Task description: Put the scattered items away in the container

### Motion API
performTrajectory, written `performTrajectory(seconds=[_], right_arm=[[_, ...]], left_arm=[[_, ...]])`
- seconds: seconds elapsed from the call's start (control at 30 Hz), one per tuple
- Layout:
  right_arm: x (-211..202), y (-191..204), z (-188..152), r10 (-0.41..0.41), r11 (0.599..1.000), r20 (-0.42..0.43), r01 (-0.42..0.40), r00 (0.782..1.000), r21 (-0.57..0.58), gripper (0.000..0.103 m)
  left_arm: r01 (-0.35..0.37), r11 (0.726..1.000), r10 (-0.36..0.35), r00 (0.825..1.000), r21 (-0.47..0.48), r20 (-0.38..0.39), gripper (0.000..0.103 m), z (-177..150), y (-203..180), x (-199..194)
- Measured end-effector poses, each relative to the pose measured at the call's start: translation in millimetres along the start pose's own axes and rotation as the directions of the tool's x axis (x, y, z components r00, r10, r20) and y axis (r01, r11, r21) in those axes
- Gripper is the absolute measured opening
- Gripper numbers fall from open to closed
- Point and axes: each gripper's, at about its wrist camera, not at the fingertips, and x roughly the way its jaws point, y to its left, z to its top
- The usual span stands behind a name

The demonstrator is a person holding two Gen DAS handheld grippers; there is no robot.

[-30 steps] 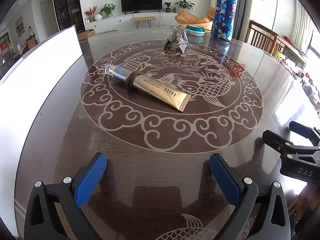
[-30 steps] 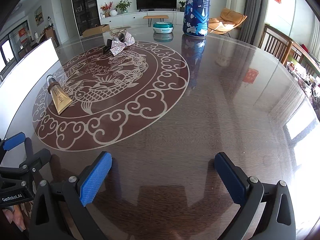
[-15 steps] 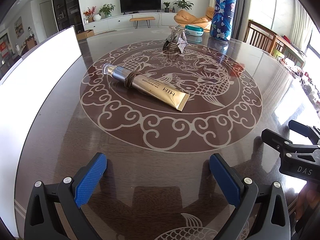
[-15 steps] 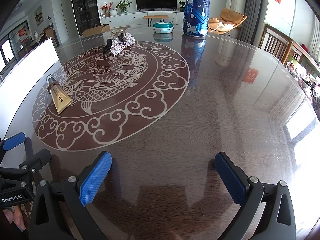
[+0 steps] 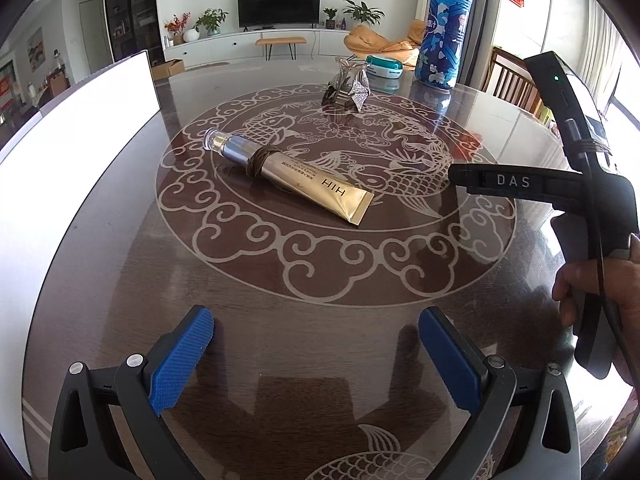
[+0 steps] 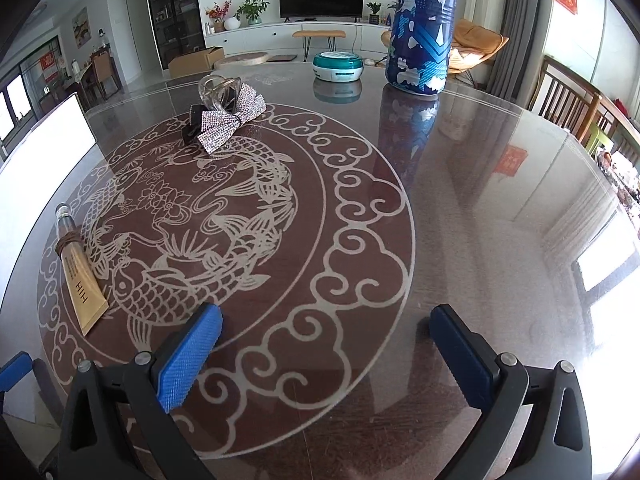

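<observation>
While both grippers hover empty over the table (image 5: 120, 264), the sensible first pick looks like the gold tube (image 5: 296, 178), which lies flat on the fish medallion with a brown band (image 5: 259, 159) wrapped around its upper part and its clear cap pointing toward the white container (image 5: 68, 152) at the table's left edge. To do it well, I would bring a gripper down across the tube's width, not along its length, and close on the firm section near the band, because the flattened tail may slip or buckle. The rhinestone bow (image 6: 232, 120), resting beside a clear glass piece (image 6: 218, 87) further back, seems the second item to collect.

The left gripper (image 5: 316, 354) sits low and level near the table's front edge, its 2 blue pads (image 5: 182, 358) spread wide with nothing between them. The right gripper (image 6: 326, 346) is likewise spread and empty, angled over the medallion's rim with the tube off to its left; in the left wrist view its black body, held in a hand (image 5: 592, 284), reaches in from the right just beyond the tube's tail.
</observation>
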Motion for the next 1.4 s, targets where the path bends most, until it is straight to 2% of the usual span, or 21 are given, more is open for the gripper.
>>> performTrajectory(seconds=[0.1, 0.23, 0.37, 0.43, 0.5, 0.57, 0.83, 1.0, 1.23, 1.4], right_arm=[[8.6, 14.4, 13.3, 0.022, 0.999, -0.004, -0.022, 1.000, -0.033, 0.103], [14.2, 60.0, 21.9, 0.115, 0.980, -0.009, -0.115, 0.993, -0.164, 0.103], [16.9, 112.6, 25.5, 0.211, 0.933, -0.041, -0.214, 0.977, -0.291, 0.103], [15.3, 133.7, 23.0, 0.260, 0.894, -0.063, -0.265, 0.964, -0.362, 0.103], [12.4, 144.4, 17.7, 0.293, 0.862, -0.078, -0.298, 0.953, -0.410, 0.103], [9.9, 143.3, 13.0, 0.300, 0.851, -0.085, -0.307, 0.950, -0.427, 0.103], [-6.1, 67.4, -10.9, 0.214, 0.927, -0.059, -0.221, 0.975, -0.304, 0.103], [-18.7, 29.9, -29.6, 0.189, 0.949, -0.019, -0.188, 0.982, -0.253, 0.103], [-23.7, 24.6, -31.1, 0.162, 0.962, -0.015, -0.161, 0.987, -0.222, 0.103], [-19.4, 36.1, -26.2, 0.156, 0.964, -0.013, -0.156, 0.988, -0.215, 0.103]], left_arm=[[0.000, 1.000, 0.000, 1.000, 0.000, 0.000, 0.103, -0.1, 0.3, -0.1], [0.002, 1.000, -0.002, 1.000, -0.001, 0.001, 0.103, -0.5, 0.9, -0.7], [0.005, 1.000, -0.005, 1.000, 0.000, 0.001, 0.103, -0.6, 1.1, -1.3], [0.005, 1.000, -0.005, 1.000, 0.001, 0.001, 0.103, -0.7, 0.8, -1.4], [0.003, 1.000, -0.003, 1.000, 0.002, 0.001, 0.103, -0.6, 0.1, -1.3], [0.003, 1.000, -0.003, 1.000, 0.002, 0.001, 0.103, -0.8, 0.4, -1.6], [-0.017, 1.000, 0.017, 1.000, 0.016, -0.007, 0.103, 0.0, -3.8, -0.4], [-0.021, 1.000, 0.021, 1.000, 0.018, -0.009, 0.103, 0.2, -5.2, -0.5], [-0.024, 1.000, 0.024, 1.000, 0.020, -0.010, 0.103, 0.9, -3.2, 1.3], [-0.011, 1.000, 0.012, 1.000, 0.009, -0.004, 0.103, 0.2, -2.2, 0.9]])
